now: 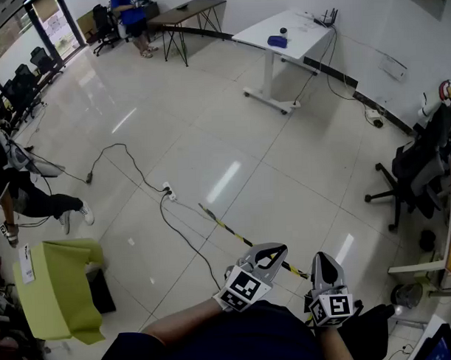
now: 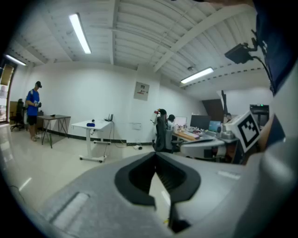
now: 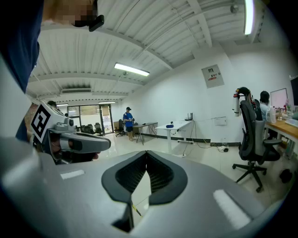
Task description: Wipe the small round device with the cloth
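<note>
Far across the room stands a white table (image 1: 301, 29). On it lie a blue cloth (image 1: 277, 41) and a small dark round device (image 1: 283, 31) just behind it. Both grippers are held low, close to the person's body, well away from that table. My left gripper (image 1: 270, 252) is shut with nothing in it, and my right gripper (image 1: 322, 262) beside it is shut and empty too. In the left gripper view the shut jaws (image 2: 156, 156) point toward the table (image 2: 100, 123) and the cloth (image 2: 90, 124). The right gripper view shows its shut jaws (image 3: 146, 154) and the table (image 3: 179, 126).
Black cables and a power strip (image 1: 167, 189) lie on the glossy floor, with a yellow-black strip (image 1: 226, 227) nearer me. A black office chair (image 1: 413, 169) stands at the right, a green-covered object (image 1: 59, 285) at the left. A person in blue (image 1: 131, 13) is near a dark table (image 1: 190, 8).
</note>
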The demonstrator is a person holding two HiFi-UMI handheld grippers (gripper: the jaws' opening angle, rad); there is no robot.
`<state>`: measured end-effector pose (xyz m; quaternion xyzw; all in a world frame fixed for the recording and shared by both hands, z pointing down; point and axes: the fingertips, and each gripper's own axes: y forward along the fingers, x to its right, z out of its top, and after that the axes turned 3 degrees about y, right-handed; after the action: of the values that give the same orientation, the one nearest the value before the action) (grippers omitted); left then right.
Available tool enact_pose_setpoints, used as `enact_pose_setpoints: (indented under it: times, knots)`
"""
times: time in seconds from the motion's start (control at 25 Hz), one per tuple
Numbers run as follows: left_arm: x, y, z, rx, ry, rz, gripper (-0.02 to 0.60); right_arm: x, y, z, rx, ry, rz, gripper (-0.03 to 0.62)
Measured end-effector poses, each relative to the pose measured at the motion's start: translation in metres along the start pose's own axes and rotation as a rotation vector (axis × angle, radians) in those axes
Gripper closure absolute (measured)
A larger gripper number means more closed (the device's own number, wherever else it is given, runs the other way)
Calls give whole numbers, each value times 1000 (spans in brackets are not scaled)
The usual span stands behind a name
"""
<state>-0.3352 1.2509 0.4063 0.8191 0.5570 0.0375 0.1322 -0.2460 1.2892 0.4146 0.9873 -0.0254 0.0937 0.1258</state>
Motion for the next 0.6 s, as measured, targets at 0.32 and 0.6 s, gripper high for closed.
enact_pose_setpoints:
  times: [0.32,0.6]
  knots:
    - [-96,24,1,-17,-40,25,580,-4,101,18,-37,32,21,582]
    - [-156,73,-2,-65,-46,73,580,8,194,14,-70,57,129,582]
